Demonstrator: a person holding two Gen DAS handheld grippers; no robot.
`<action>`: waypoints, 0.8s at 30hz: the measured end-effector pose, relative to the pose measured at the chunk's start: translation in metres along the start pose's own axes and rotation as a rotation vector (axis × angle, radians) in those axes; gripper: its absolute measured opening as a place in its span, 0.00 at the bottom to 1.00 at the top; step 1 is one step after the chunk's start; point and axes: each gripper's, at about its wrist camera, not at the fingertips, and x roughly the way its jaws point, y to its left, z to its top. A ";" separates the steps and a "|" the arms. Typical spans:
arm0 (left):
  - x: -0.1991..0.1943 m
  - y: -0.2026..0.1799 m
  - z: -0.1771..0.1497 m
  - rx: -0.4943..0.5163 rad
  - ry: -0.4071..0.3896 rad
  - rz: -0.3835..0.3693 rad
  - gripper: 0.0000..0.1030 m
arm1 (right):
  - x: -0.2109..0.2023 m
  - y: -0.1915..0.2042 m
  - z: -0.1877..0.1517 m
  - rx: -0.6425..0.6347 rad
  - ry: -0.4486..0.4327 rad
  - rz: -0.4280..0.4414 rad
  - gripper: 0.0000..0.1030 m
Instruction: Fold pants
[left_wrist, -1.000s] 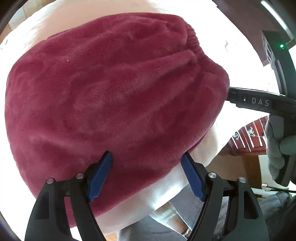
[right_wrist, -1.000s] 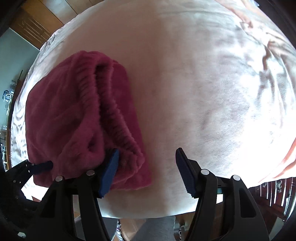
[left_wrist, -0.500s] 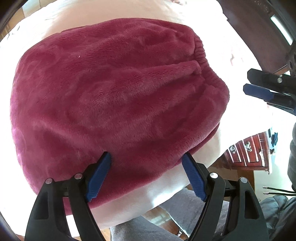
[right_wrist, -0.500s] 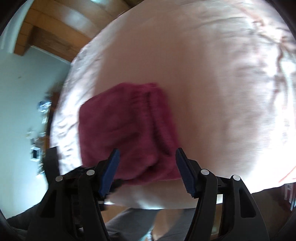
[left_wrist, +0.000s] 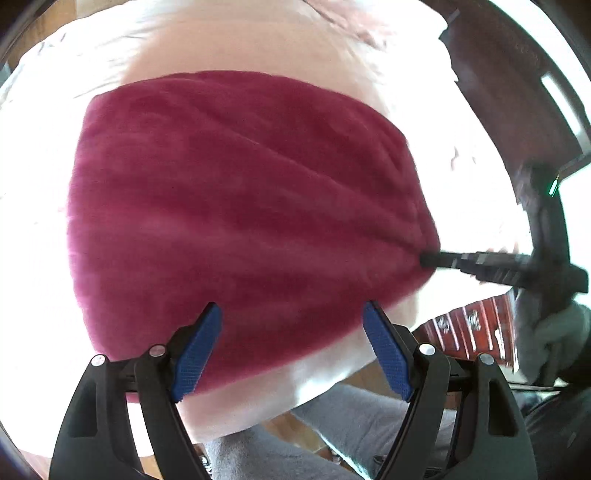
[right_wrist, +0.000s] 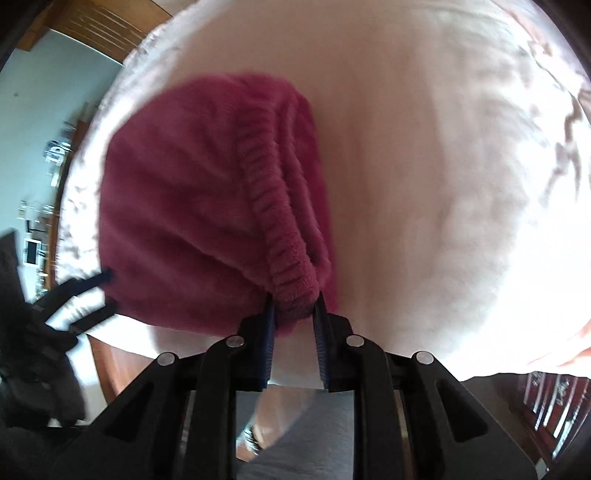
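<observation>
Two claws work one garment: the pants (left_wrist: 240, 221), crimson fleece, lie in a folded bundle on the bed (left_wrist: 221, 40), near its front edge. Left to right, the left claw (left_wrist: 291, 350) hovers with its jaws spread wide, its blue pads (left_wrist: 197, 354) over the near hem of the bundle and gripping nothing; the fabric lies directly ahead of it. The bundle's long axis runs across this view toward the right claw (right_wrist: 293, 325), which is clamped on the ribbed waistband (right_wrist: 280, 240) at the right-hand end. The right claw therefore controls the end that the next fold likely turns on. The left wrist view shows the smooth top face and the right claw's tip touching the cloth; only the right wrist view shows the stacked layers and the pinch itself.
</observation>
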 end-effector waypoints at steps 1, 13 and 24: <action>0.005 0.003 0.000 -0.003 0.014 0.009 0.75 | 0.007 -0.001 -0.001 0.008 0.007 -0.015 0.19; 0.029 0.022 0.006 0.004 0.077 0.023 0.76 | -0.055 0.028 0.018 0.008 -0.196 -0.043 0.26; 0.024 0.033 0.006 0.072 0.115 -0.019 0.75 | -0.007 0.065 0.086 -0.015 -0.198 -0.058 0.26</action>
